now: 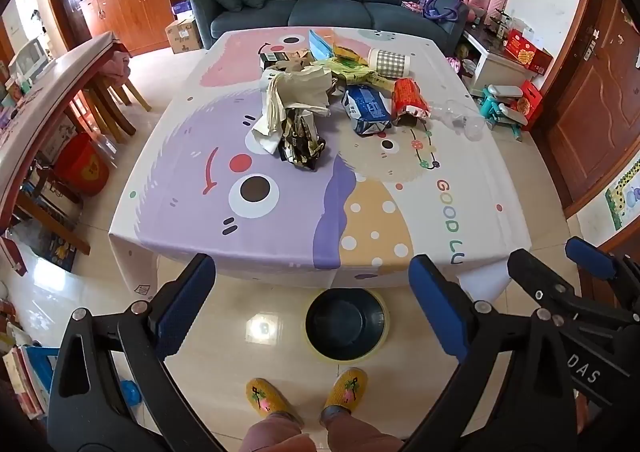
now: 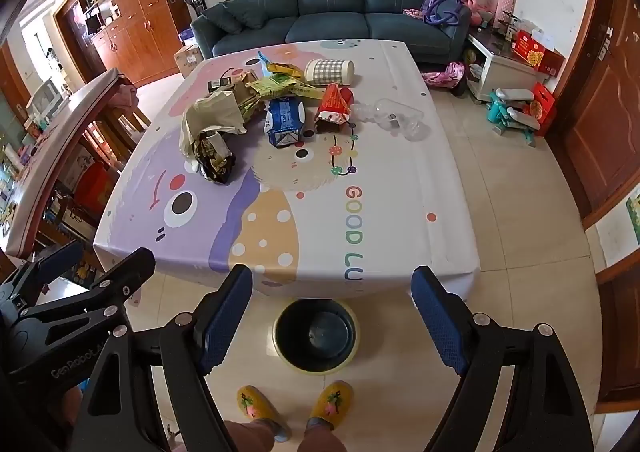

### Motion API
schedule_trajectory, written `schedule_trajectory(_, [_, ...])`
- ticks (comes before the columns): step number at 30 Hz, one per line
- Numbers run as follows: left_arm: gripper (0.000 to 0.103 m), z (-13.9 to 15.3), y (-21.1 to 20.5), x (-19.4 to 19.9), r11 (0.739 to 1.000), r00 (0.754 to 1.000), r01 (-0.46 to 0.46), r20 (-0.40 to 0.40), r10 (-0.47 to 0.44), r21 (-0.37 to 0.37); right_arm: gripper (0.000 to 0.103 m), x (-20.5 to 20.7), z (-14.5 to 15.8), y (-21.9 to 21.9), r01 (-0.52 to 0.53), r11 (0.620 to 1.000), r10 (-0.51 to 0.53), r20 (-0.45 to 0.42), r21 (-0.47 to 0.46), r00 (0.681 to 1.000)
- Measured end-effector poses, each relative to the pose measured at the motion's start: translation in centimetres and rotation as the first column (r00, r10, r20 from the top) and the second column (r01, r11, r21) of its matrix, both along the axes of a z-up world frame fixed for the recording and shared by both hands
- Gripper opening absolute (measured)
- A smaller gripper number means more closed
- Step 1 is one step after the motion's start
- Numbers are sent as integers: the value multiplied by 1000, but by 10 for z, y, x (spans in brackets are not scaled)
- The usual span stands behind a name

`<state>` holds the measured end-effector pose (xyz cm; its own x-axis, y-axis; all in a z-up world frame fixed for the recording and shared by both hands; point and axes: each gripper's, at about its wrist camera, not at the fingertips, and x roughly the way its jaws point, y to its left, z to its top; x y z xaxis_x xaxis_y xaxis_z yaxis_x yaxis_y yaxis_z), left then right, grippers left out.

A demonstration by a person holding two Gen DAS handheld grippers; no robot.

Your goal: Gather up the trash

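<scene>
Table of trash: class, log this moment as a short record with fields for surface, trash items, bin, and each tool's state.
surface: table with cartoon tablecloth
trash items: clear plastic bottle, blue-white carton, red wrapper, black-gold foil bag, checked cup
bin: dark, empty trash bin on floor by table's near edge
left tool: open, empty
right tool: open, empty

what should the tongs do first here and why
Probably reach the left tongs forward to the black-and-gold wrapper, the piece of trash nearest the person. Both tongs are open and empty, short of the table, and the bin waits on the floor below its near edge.
</scene>
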<state>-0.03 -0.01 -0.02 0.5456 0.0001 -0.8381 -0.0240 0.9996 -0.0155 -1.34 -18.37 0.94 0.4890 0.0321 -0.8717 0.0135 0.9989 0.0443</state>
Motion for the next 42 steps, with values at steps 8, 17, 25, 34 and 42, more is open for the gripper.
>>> schedule_trajectory(8, [90,1,-2,-1,1000,1000,19,-3,-19,-10,84,0,3,5,-7,1000,7,14,-17,1000])
schedule_trajectory(17, [87,-2,-9,9,1000,1000,21,-13,-21,-13,84,1,5,2,-11,1000,11,13,-2,1000])
schedule_trajectory(25, [87,-2,-10,10,1000,1000,18,-13,-18,-17,84,4,5,1,-10,1000,10,13,0,1000])
schedule_trajectory(34, [87,-8,-9,16,1000,999,6,-37,-7,-23,84,12,11,4,-22,1000,22,20,3,1000])
schedule_trajectory(42, [87,-9,-8,23,1000,999,-2,-44,1,-20,84,22,11,6,-28,1000,28,27,9,999])
